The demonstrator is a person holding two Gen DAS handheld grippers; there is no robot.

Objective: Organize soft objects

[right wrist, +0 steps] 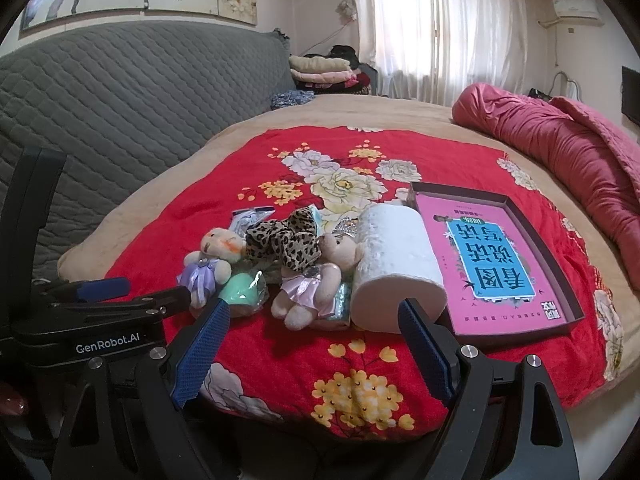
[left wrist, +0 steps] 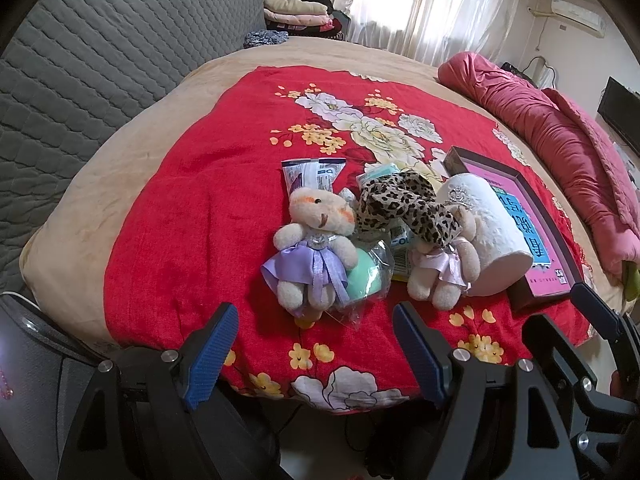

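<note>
A pile of soft things lies on the red floral blanket (left wrist: 192,216). A plush bear in a purple dress (left wrist: 310,252) (right wrist: 212,264) lies at the left of the pile. A bear in a pink dress (left wrist: 444,264) (right wrist: 316,280) leans on a white paper roll (left wrist: 492,232) (right wrist: 394,268). A leopard-print cloth (left wrist: 404,204) (right wrist: 286,240) lies between the bears. A mint sponge in a clear bag (left wrist: 362,280) (right wrist: 240,290) is in front. My left gripper (left wrist: 316,344) is open and empty, near the purple bear. My right gripper (right wrist: 314,344) is open and empty, near the roll.
A shallow dark box (left wrist: 568,240) (right wrist: 560,264) with a pink and blue book in it lies right of the roll. Snack packets (left wrist: 310,174) lie behind the bears. A rolled red quilt (left wrist: 560,128) lies at the right. A grey quilted headboard (left wrist: 80,80) stands at the left.
</note>
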